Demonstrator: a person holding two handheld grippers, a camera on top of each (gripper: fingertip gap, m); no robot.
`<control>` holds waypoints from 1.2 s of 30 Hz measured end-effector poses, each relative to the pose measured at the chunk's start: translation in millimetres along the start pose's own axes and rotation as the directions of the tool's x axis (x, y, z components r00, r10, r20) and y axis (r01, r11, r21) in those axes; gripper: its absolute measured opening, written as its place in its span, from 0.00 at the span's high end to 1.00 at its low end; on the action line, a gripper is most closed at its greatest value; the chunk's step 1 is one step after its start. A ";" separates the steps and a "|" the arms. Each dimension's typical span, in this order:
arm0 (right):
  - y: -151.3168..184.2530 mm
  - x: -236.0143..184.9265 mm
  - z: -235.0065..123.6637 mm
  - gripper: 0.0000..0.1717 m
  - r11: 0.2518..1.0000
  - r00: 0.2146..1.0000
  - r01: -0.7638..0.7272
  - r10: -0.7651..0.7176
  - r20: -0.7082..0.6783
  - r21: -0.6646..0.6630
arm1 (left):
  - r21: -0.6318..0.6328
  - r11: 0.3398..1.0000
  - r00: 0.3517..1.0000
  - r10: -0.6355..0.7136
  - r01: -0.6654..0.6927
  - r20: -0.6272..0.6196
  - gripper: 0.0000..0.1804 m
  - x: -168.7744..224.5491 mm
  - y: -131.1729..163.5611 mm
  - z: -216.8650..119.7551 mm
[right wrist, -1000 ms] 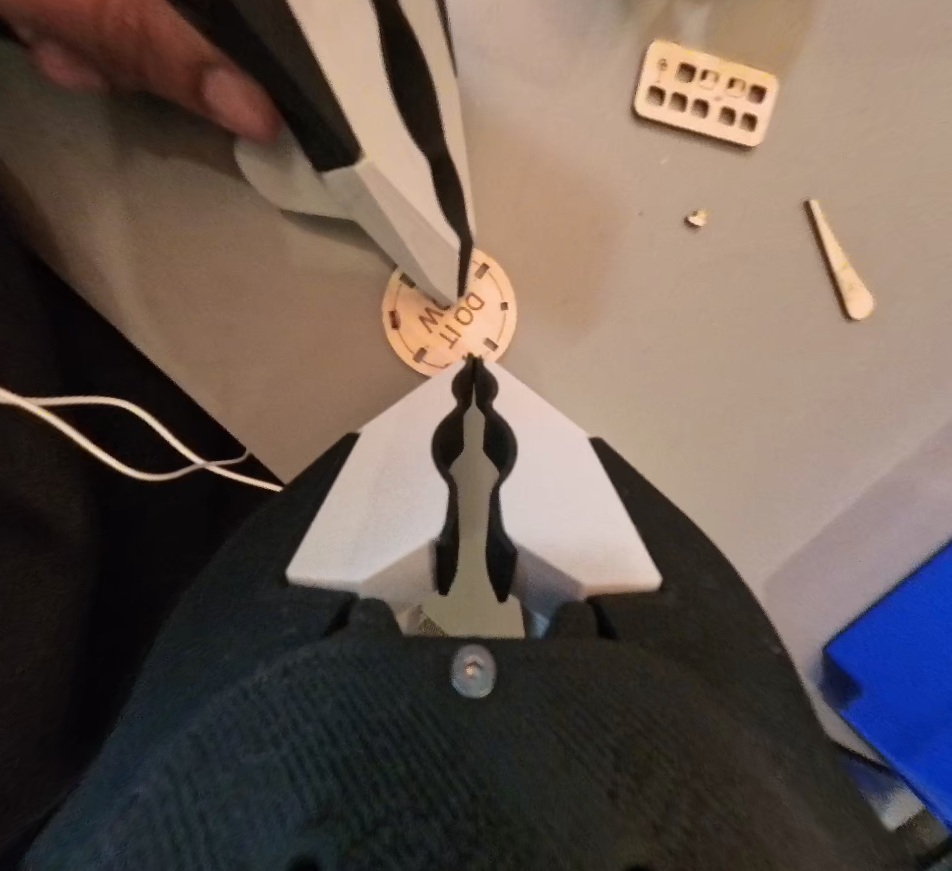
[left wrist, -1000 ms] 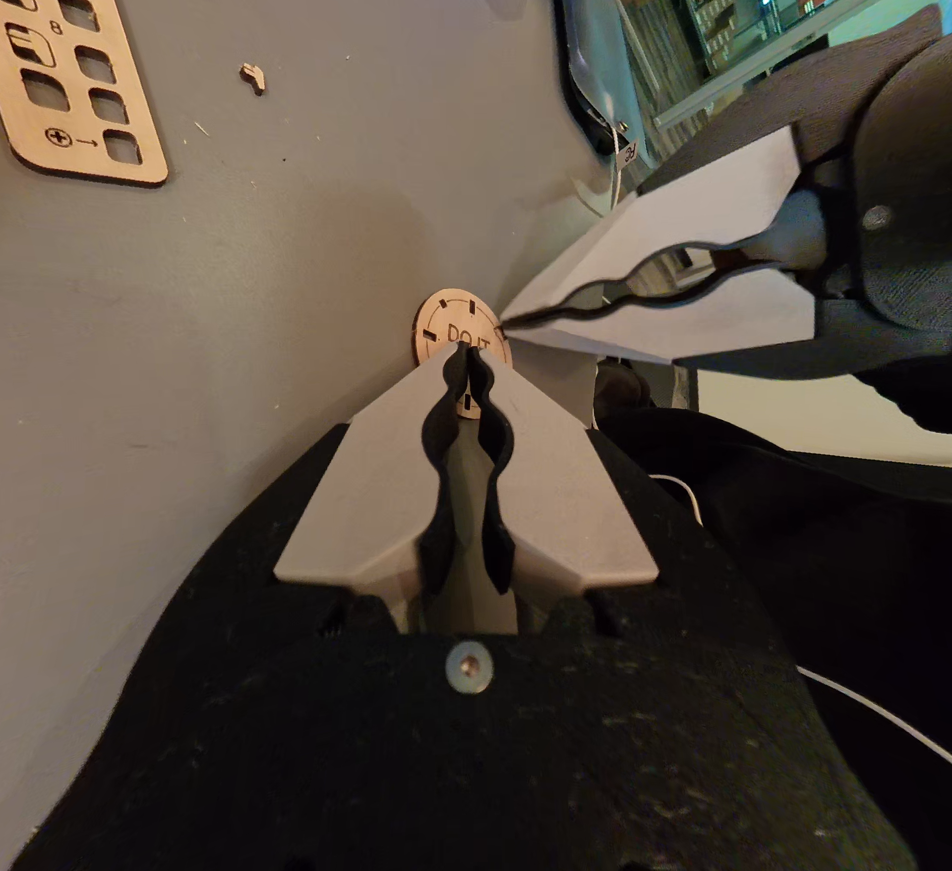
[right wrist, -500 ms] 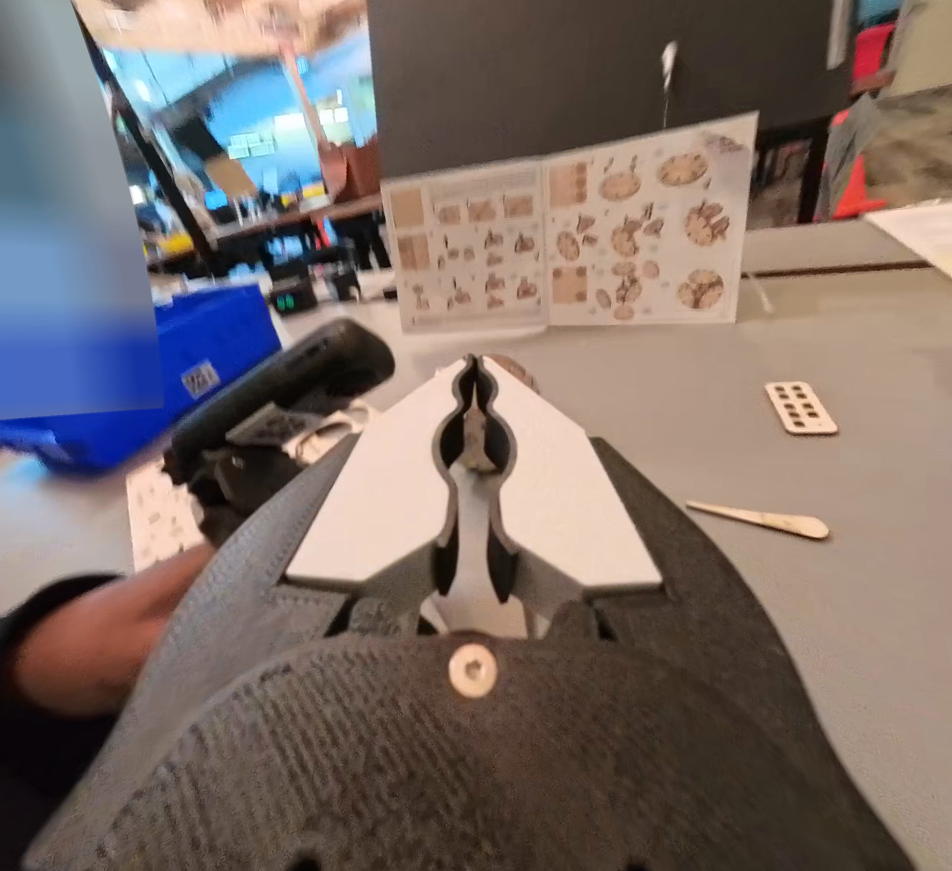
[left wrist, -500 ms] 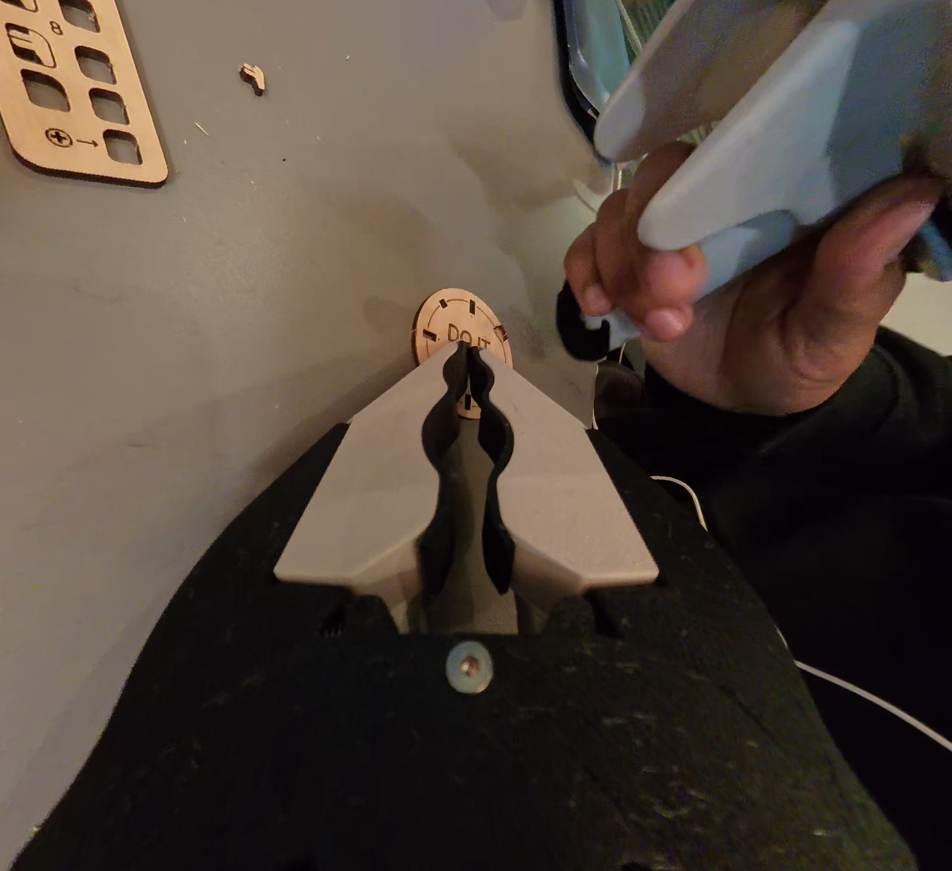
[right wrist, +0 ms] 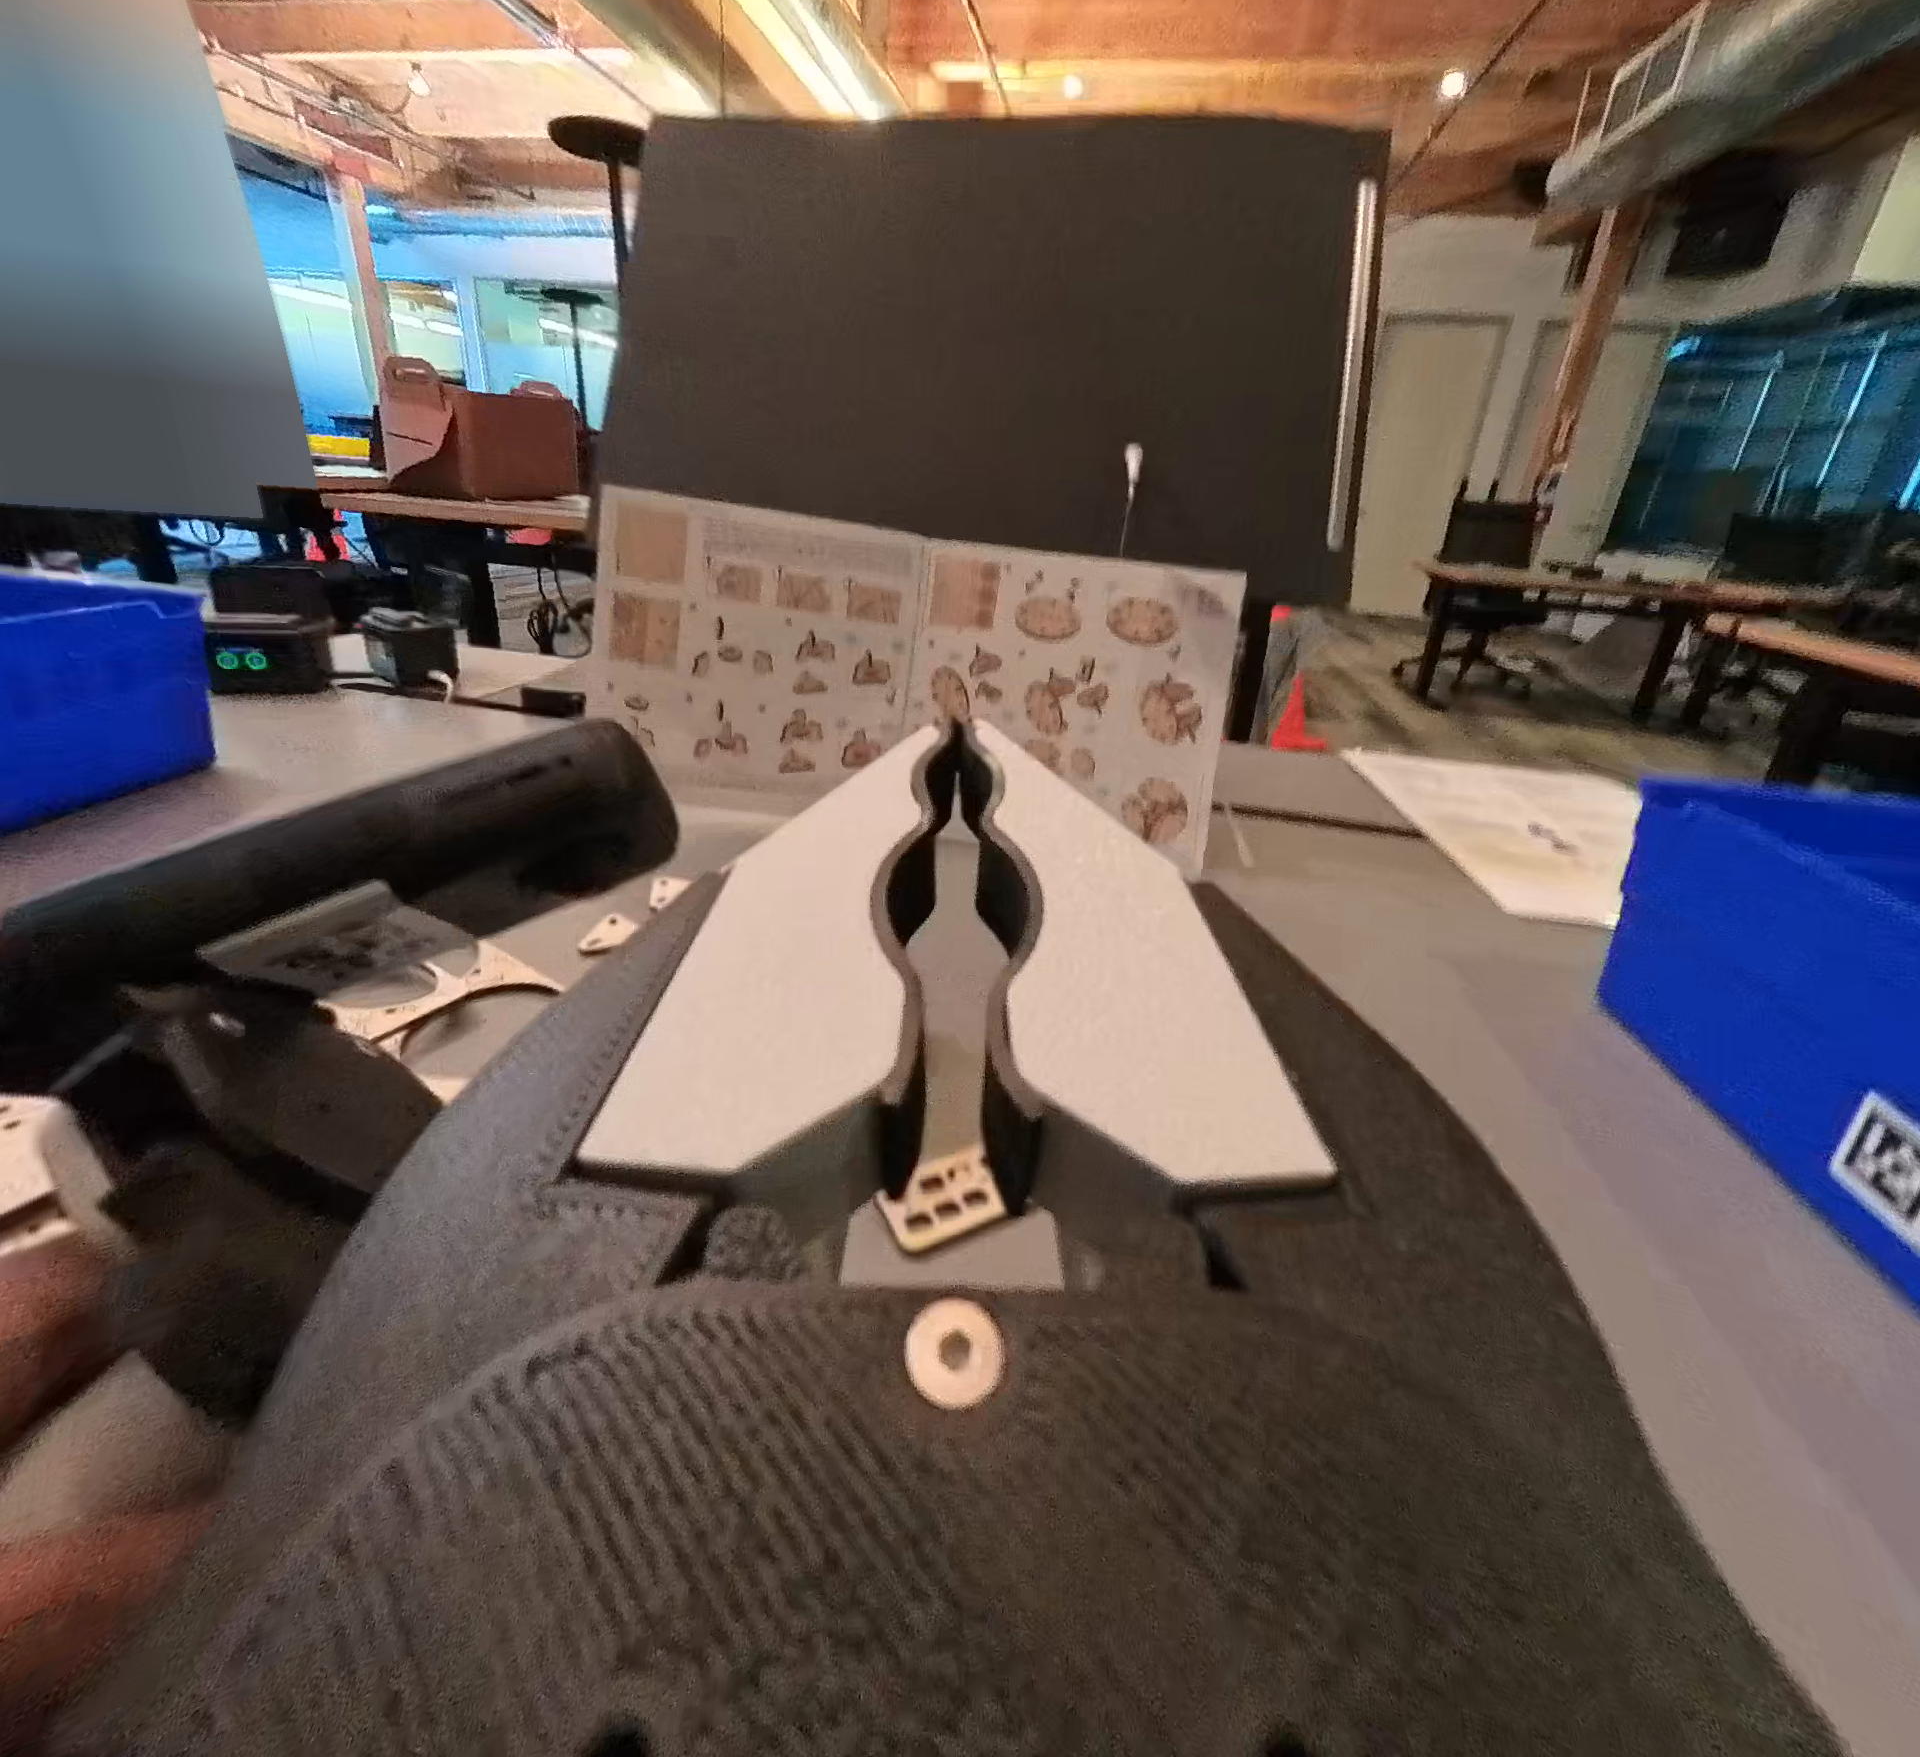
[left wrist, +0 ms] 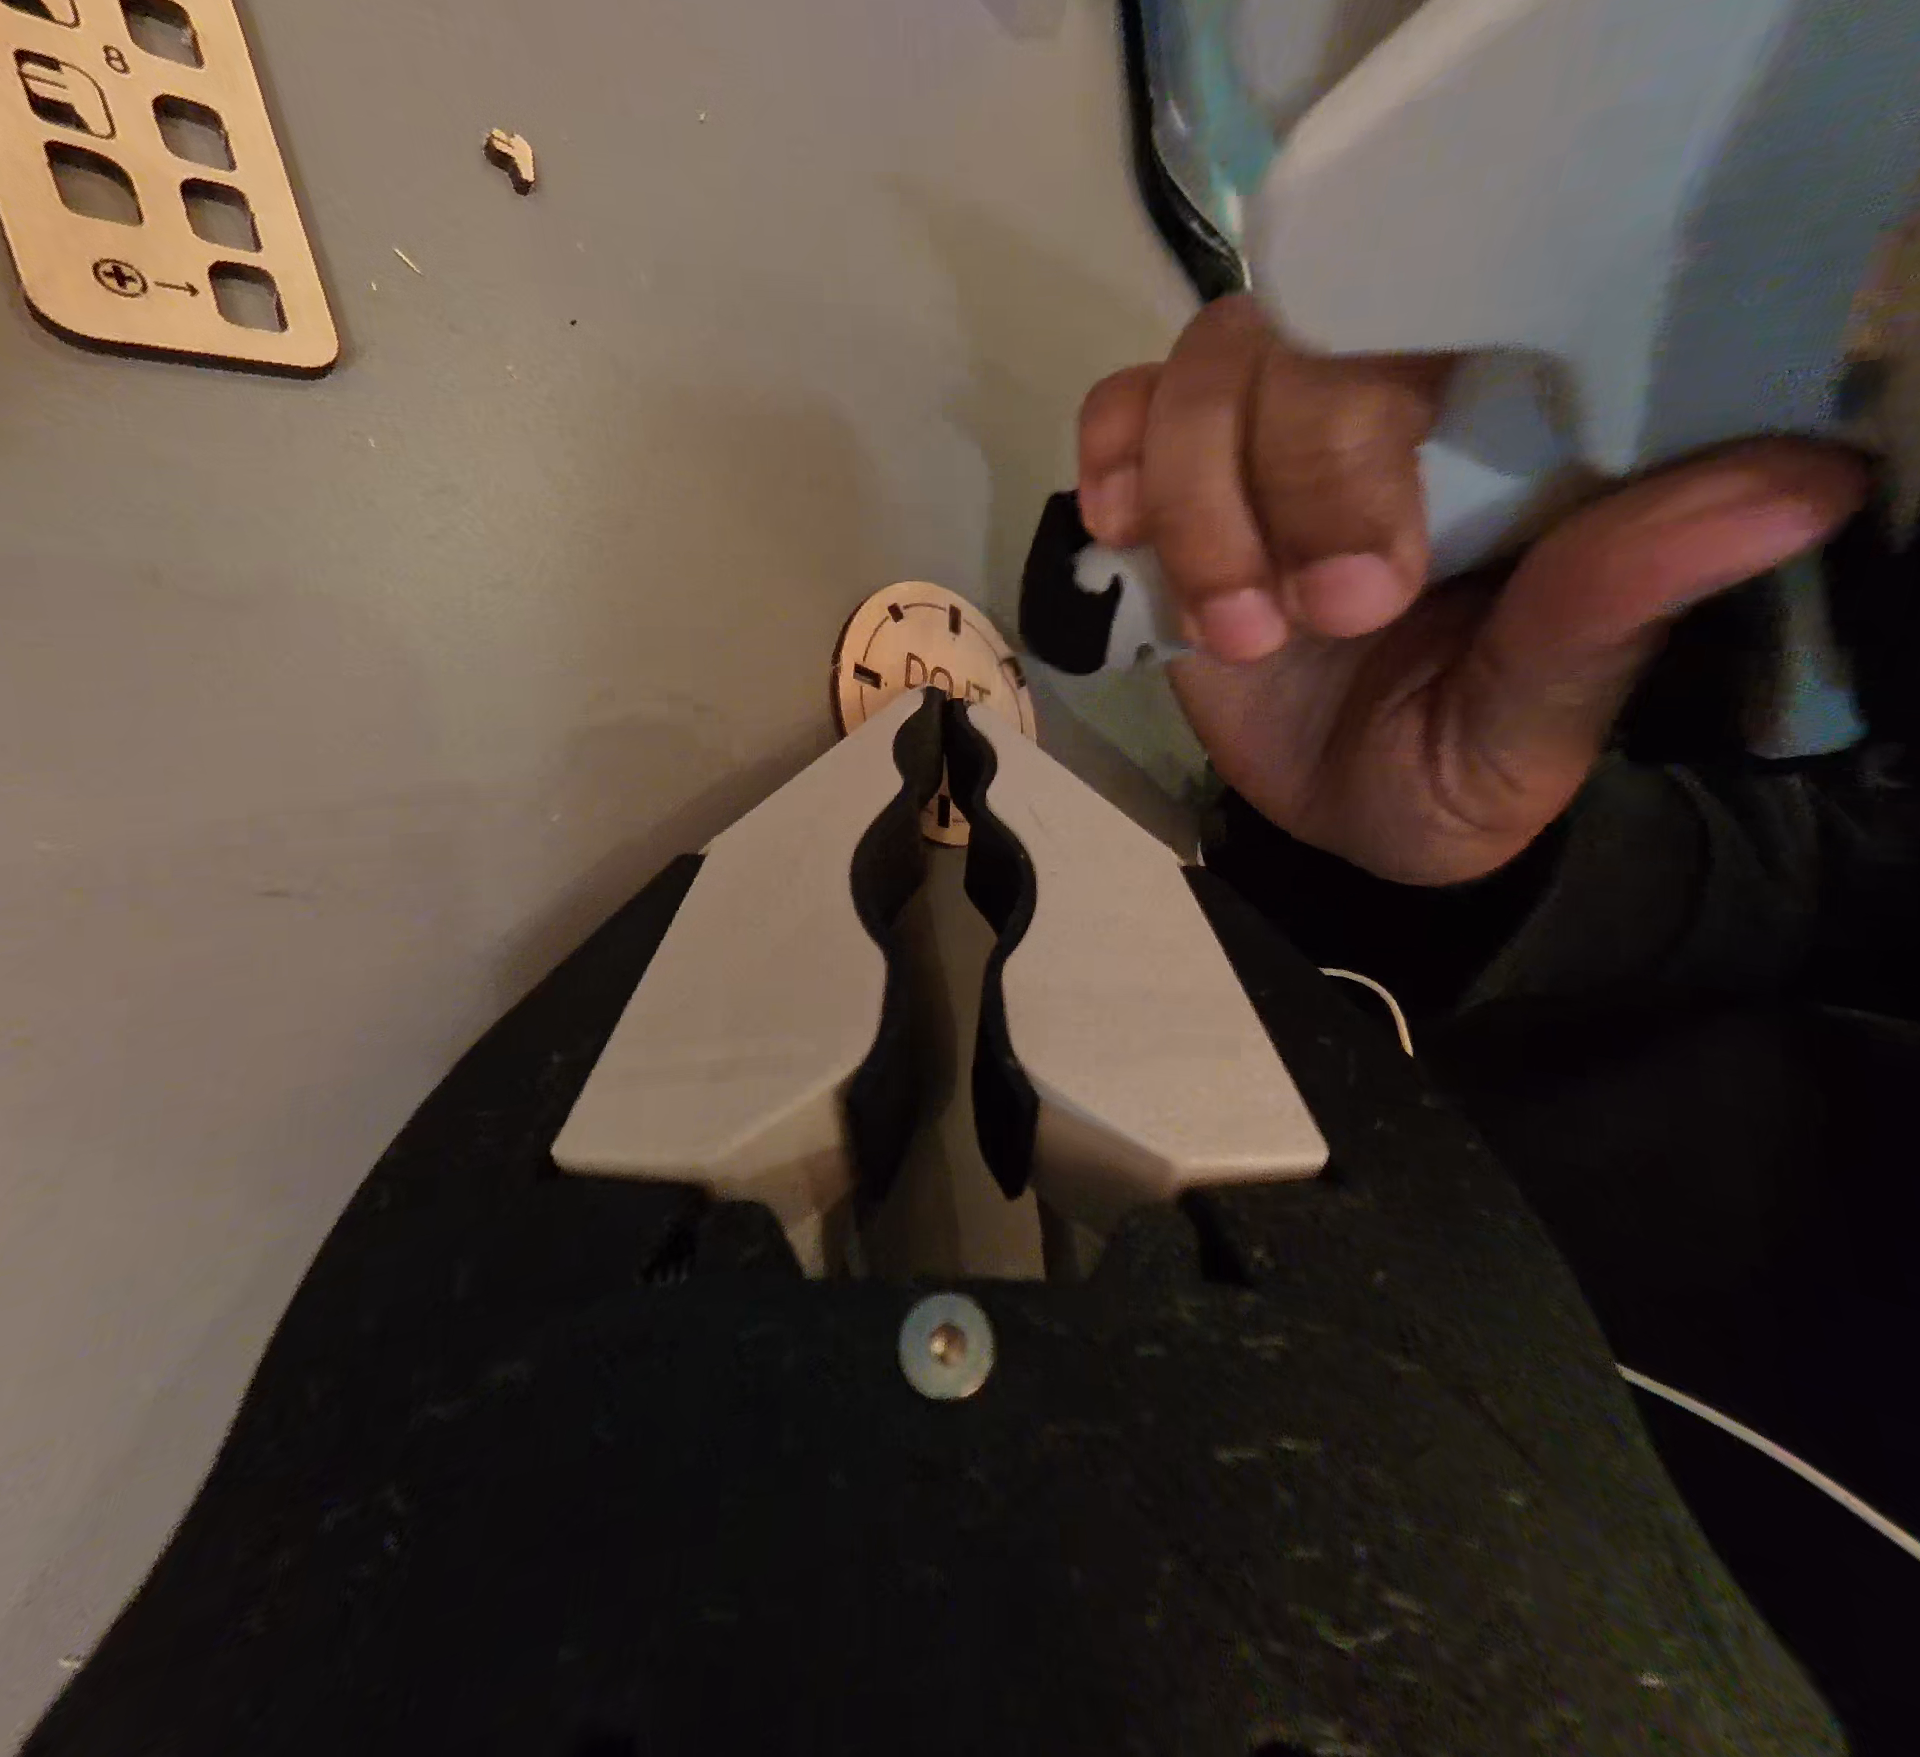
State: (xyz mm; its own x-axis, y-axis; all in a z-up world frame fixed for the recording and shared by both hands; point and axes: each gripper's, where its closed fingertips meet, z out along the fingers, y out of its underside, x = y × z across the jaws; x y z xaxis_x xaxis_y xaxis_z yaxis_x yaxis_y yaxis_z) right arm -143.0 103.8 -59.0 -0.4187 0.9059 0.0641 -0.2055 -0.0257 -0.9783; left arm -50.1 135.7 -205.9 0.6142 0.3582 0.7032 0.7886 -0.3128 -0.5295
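A round wooden disc (left wrist: 906,658) with slots around its rim lies flat on the grey table (left wrist: 623,460) near the table's edge. My left gripper (left wrist: 940,701) is shut, and its closed tips point down onto the middle of the disc with nothing between the pads. My right gripper (right wrist: 956,733) is shut and empty, raised off the table and pointing level across the room. In the left wrist view a hand (left wrist: 1351,627) holds the right gripper's grey body (left wrist: 1558,149) up to the right of the disc.
A wooden card with rectangular holes (left wrist: 135,138) and a small wooden chip (left wrist: 511,159) lie farther out on the table. An open instruction sheet (right wrist: 914,658) stands against a black board (right wrist: 987,336). Blue bins stand at the left (right wrist: 94,689) and at the right (right wrist: 1766,980).
My right gripper left the disc, rose and tilted up, so its view went from the table to the room. My left gripper stayed shut on the spot, tips at the disc.
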 end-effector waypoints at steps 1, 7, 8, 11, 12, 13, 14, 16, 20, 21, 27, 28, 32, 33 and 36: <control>-8.1 -3.9 -0.2 1.00 0.999 1.000 0.028 -0.028 0.008 0.020 | 0.000 1.000 1.000 0.000 0.000 0.000 1.00 -0.1 0.0 0.0; 17.4 -12.7 0.0 1.00 0.992 0.992 0.122 -0.122 0.007 -0.022 | 0.000 1.000 1.000 0.000 0.000 -0.001 1.00 0.1 -0.1 0.0; 14.3 -5.6 0.2 1.00 0.991 0.991 0.133 -0.134 -0.026 -0.016 | -0.001 1.000 1.000 0.000 0.000 -0.001 1.00 0.2 0.2 0.0; -6.5 -8.5 -2.0 1.00 0.989 0.989 0.143 -0.142 -0.026 0.034 | 0.000 1.000 1.000 -0.001 0.001 0.000 1.00 0.1 0.1 -0.1; -11.1 -14.7 -3.1 1.00 0.987 0.988 0.154 -0.153 -0.014 0.048 | 0.000 1.000 1.000 -0.001 0.001 -0.001 1.00 0.2 0.1 -0.1; -12.0 -20.9 -4.1 1.00 0.987 0.989 0.150 -0.151 0.002 0.055 | 0.000 1.000 1.000 -0.002 0.002 -0.002 1.00 0.2 0.0 -0.1; -6.4 -24.9 -4.2 1.00 0.990 0.990 0.138 -0.138 0.015 0.042 | 0.000 1.000 1.000 -0.003 0.003 -0.002 1.00 0.3 0.0 -0.1; 14.4 -13.9 -2.9 1.00 0.991 0.990 0.135 -0.135 -0.025 -0.018 | 0.000 1.000 1.000 -0.002 0.002 -0.002 1.00 0.3 0.0 -0.2; -2.4 5.9 -3.8 1.00 0.995 0.991 0.101 -0.101 -0.085 0.005 | 0.001 1.000 1.000 -0.003 0.003 -0.001 1.00 0.4 0.2 -0.2; -10.0 2.5 -4.3 1.00 0.995 0.993 0.095 -0.093 -0.077 0.022 | 0.001 1.000 1.000 -0.003 0.003 -0.001 1.00 0.3 0.2 -0.2; 21.6 7.0 -3.5 1.00 0.998 0.997 0.019 -0.024 -0.071 -0.068 | 0.001 1.000 1.000 -0.005 0.005 -0.003 1.00 0.3 0.1 -0.1; 21.4 15.1 -4.2 1.00 0.996 0.994 0.027 -0.036 -0.103 -0.083 | 0.001 1.000 1.000 -0.006 0.006 -0.004 1.00 0.4 0.3 -0.2; -12.0 7.1 -4.0 1.00 0.998 0.994 0.070 -0.069 -0.082 0.004 | 0.002 1.000 1.000 -0.006 0.006 -0.003 1.00 0.4 0.3 -0.1; -15.4 -2.0 -3.2 1.00 0.997 0.996 0.067 -0.066 -0.057 0.023 | 0.002 1.000 1.000 -0.008 0.008 -0.005 1.00 0.4 0.2 -0.1; 13.1 -5.8 -2.4 1.00 0.996 0.996 0.077 -0.079 -0.051 -0.037 | 0.002 1.000 1.000 -0.008 0.008 -0.004 1.00 0.4 0.4 0.0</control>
State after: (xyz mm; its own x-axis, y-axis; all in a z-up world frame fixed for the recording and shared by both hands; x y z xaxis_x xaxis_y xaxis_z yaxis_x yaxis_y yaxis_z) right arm -141.2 99.2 -72.7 -0.3558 0.9253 0.1310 -0.2040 0.0599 -0.9771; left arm -49.6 135.7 -205.8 0.6080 0.3567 0.7093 0.7933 -0.3087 -0.5248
